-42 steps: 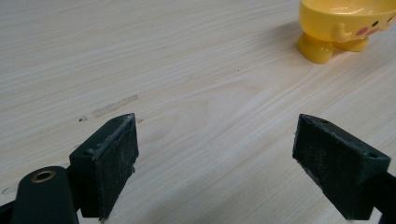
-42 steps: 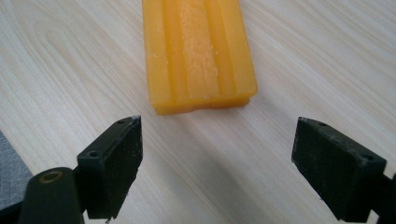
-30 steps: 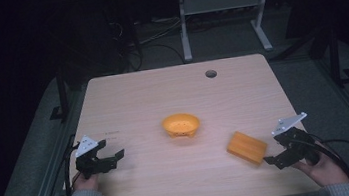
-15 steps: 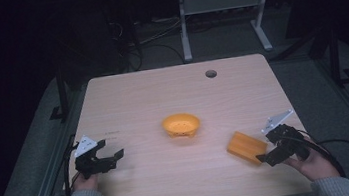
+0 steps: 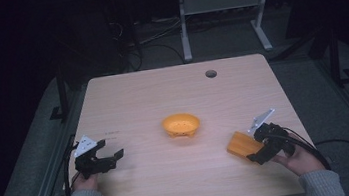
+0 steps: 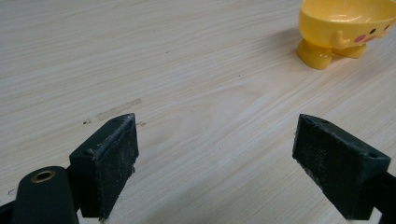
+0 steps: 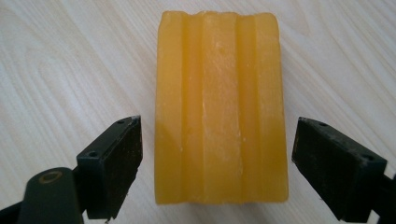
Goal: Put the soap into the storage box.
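A ridged yellow-orange sponge block [image 7: 219, 107] lies flat on the wooden table [image 5: 178, 102], at the right front in the high view [image 5: 242, 144]. My right gripper [image 5: 258, 149] is open, its jaws standing on either side of the block's near end without touching it [image 7: 217, 168]. A small yellow bowl [image 5: 181, 125] with a chick face and little feet stands at the table's middle, seen at the top right of the left gripper view [image 6: 345, 28]. My left gripper [image 5: 107, 158] hangs open over bare wood at the left front, holding nothing [image 6: 215, 158].
A round cable hole [image 5: 211, 73] sits near the table's far right edge. Beyond the table stand a white metal frame [image 5: 223, 16] and floor cables [image 5: 149, 35] in the dark. A faint scuff mark [image 6: 119, 109] lies on the wood ahead of the left jaws.
My right gripper has moved left and forward until its open jaws straddle the sponge block. The left gripper has stayed put.
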`<state>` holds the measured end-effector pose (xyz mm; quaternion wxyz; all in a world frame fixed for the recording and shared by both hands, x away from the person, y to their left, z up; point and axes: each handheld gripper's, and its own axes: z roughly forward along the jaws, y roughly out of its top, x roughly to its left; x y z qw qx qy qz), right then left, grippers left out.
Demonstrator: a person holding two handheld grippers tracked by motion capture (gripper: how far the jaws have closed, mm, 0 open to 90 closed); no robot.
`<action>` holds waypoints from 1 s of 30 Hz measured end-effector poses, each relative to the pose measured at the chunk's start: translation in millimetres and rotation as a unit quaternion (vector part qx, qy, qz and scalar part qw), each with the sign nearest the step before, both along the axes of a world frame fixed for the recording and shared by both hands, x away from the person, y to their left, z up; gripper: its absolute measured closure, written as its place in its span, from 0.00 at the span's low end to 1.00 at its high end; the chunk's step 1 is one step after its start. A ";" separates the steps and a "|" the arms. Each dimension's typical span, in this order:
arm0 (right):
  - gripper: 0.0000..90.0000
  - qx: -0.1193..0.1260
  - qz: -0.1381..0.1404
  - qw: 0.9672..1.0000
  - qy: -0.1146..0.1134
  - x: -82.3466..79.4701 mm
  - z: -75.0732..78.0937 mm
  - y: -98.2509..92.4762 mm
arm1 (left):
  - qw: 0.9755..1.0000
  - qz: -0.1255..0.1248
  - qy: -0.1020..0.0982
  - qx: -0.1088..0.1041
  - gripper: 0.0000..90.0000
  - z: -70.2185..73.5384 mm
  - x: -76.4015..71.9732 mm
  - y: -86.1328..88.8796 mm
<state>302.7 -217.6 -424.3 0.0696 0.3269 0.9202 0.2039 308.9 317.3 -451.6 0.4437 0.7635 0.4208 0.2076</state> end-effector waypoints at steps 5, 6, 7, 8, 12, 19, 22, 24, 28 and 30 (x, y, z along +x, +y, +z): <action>0.17 -0.016 0.006 1.000 0.002 6.5 -4.9 7.3 | 1.000 0.000 0.001 0.003 0.15 0.3 0.1 1.0; 0.17 -0.016 0.006 1.000 0.002 6.5 -4.9 7.3 | 1.000 0.000 0.001 0.003 0.15 0.3 0.1 1.0; 0.17 -0.021 0.009 1.000 0.005 8.7 -7.1 10.4 | 1.000 0.000 0.001 0.003 0.15 0.4 0.0 1.1; 0.17 -0.023 0.009 1.000 0.005 9.7 -8.1 12.2 | 1.000 0.000 0.001 0.003 0.15 0.4 0.0 1.1; 0.17 -0.032 0.015 0.999 0.008 14.0 -12.3 18.7 | 1.000 0.000 -0.001 0.002 0.15 0.5 0.0 1.1; 0.18 -0.047 0.021 0.999 0.011 18.5 -18.0 25.1 | 1.000 0.001 -0.003 -0.002 0.15 0.6 0.1 1.6; 0.20 -0.052 0.021 0.998 0.013 19.2 -19.4 25.6 | 1.000 0.000 -0.003 -0.002 0.15 0.8 0.0 1.6; 0.21 -0.056 0.022 0.998 0.013 19.5 -20.6 26.0 | 1.000 0.000 -0.003 -0.002 0.15 0.8 0.1 1.7; 0.22 -0.057 0.023 0.998 0.013 19.7 -21.3 26.4 | 1.000 0.000 -0.003 -0.002 0.15 0.9 0.1 1.9; 0.22 -0.058 0.024 0.998 0.015 20.4 -21.4 26.8 | 1.000 -0.001 -0.002 0.001 0.15 1.1 0.0 2.2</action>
